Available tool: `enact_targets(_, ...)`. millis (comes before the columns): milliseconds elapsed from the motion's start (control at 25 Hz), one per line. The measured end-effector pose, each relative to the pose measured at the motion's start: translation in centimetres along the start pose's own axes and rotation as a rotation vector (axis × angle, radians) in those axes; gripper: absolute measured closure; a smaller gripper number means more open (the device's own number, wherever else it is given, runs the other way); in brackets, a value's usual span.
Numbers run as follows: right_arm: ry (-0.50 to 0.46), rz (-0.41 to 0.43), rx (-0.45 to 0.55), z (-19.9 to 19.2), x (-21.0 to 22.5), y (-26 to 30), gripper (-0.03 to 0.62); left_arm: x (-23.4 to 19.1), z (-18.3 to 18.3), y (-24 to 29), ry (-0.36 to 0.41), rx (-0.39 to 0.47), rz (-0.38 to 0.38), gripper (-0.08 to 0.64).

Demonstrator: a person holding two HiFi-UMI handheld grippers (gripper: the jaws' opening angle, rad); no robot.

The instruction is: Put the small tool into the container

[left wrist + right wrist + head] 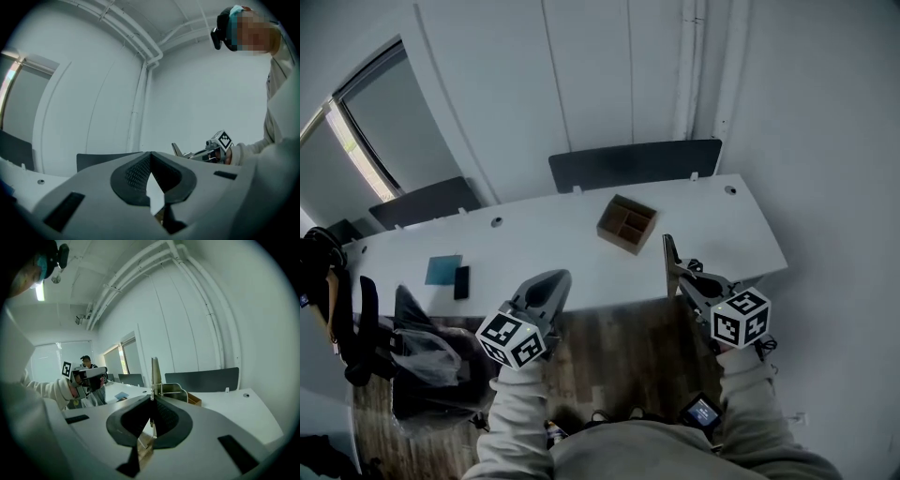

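While the divided box (627,223) sits on the table (544,253) | right claw (151,404) clamped on small tool (155,373) | left claw (150,157) closed.

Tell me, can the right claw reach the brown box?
Probably yes: the right claw, shut on the metal tool, faces the brown box, with only bare white table between them.
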State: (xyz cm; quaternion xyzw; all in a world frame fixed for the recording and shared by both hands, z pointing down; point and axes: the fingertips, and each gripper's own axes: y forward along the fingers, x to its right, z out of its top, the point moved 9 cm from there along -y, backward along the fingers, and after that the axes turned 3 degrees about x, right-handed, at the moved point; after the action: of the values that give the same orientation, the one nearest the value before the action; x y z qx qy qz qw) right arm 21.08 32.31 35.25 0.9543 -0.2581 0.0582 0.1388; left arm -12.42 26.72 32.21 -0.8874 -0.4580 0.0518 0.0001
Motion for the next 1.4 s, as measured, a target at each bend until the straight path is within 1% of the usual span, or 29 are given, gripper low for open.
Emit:
enact_targets(160,0.03,-0.014,0.017,-0.5,1.9,-2.0,0.569,1.6,-0.3,2.2,0.018,-0.024,-0.029,0.558)
enact_targets(240,0.03,-0.019,0.023,-0.4,2.8,-2.7,0.57,1.4,-0.2,3.1,0.035,-0.033,-0.031,0.558)
enact_targets(360,0.033,-0.028,0.041,-0.1,4.2,-2.9,0.569,-0.3,0.6,3.8,0.064,-0.04,-0.023,0.558)
enact_targets(520,0.028,-0.024,0.041,-0.1,5.8,-1.5,0.57,-2.4,1.7,4.9,0.082,-0.012,-0.019,0.558)
enact_targets(680,0.009,-0.019,0.056,0.4,6.9,1.1,0.569,-4.6,1.1,7.5,0.094,0.002,-0.066,0.558)
enact_targets(800,0.002,-0.012,0.051,0.8,8.2,3.8,0.57,-7.2,0.3,9.6,0.087,0.014,-0.086,0.558)
enact_targets(960,-0.011,-0.029,0.015,2.6,10.3,7.6,0.569,-11.8,0.7,12.9,0.059,0.037,-0.101,0.558)
enact_targets(1120,-0.001,-0.049,-0.008,4.7,12.6,11.9,0.571,-16.1,0.9,15.7,0.05,0.005,-0.13,0.558)
enact_targets(1280,0.018,-0.049,-0.033,5.5,13.7,16.9,0.57,-21.1,0.4,17.2,0.011,-0.016,-0.126,0.558)
enact_targets(1400,0.023,-0.052,-0.055,6.3,14.4,20.2,0.569,-23.7,0.1,18.4,0.007,-0.032,-0.159,0.558)
